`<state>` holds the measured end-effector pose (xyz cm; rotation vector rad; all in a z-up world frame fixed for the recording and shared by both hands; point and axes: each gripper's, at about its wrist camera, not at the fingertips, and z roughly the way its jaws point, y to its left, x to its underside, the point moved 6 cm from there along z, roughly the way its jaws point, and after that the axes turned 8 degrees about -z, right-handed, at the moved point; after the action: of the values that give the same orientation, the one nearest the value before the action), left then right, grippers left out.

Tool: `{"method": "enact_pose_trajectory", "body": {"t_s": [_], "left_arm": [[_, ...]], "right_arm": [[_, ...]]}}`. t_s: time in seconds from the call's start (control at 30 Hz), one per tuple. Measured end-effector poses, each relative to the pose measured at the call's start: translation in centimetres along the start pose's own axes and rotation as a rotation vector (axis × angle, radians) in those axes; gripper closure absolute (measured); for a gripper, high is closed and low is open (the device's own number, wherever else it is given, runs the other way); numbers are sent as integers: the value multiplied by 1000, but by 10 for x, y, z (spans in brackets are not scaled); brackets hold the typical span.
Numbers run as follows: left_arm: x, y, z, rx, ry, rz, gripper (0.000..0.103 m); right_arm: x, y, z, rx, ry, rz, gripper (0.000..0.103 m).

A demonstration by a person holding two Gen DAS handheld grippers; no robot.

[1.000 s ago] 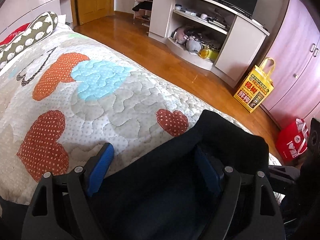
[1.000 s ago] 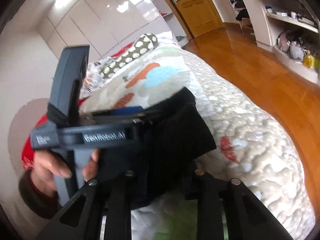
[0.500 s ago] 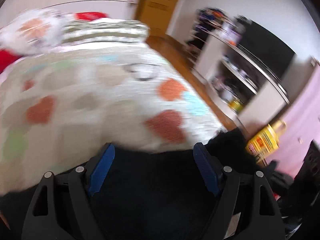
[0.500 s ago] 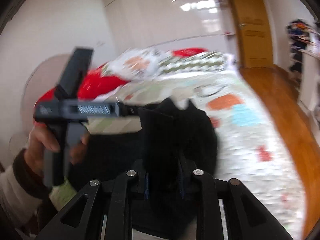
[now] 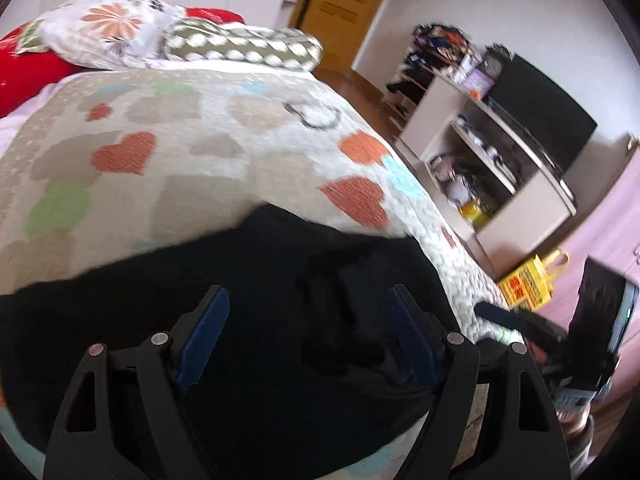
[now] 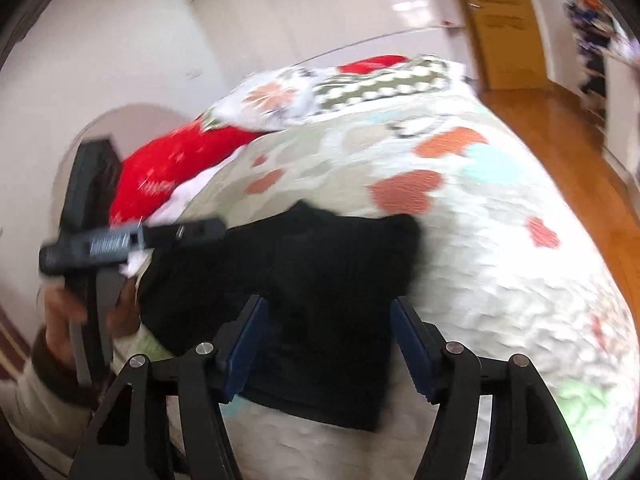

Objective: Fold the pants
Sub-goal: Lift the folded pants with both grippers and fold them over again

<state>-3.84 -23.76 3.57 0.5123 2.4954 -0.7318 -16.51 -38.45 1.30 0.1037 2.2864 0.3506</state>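
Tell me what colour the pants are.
Black. The pants show best in the right wrist view, lying on the quilt.

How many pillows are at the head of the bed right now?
3: a floral pillow on top, a green dotted bolster beside it toward the door, and a red pillow under the floral one. Others may be hidden.

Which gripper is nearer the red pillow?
Left. In the right wrist view the left gripper sits at the pants' edge toward the red pillow; the right gripper, open over the pants, is toward the bed's floor-side edge.
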Motion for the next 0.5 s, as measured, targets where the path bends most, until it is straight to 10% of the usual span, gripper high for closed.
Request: {"method": "enact_pose_trajectory", "body": {"t_s": [0.2, 0.33, 0.5], "left_arm": [[30, -28, 38, -73, 98, 103, 23], [39, -31, 48, -100, 99, 107, 81], [24, -27, 24, -32, 51, 49, 99]], "right_arm": [[8, -13, 0, 14, 1, 40, 36], [9, -9, -3, 2, -3, 30, 36], [3, 1, -12, -9, -22, -1, 36]]}}
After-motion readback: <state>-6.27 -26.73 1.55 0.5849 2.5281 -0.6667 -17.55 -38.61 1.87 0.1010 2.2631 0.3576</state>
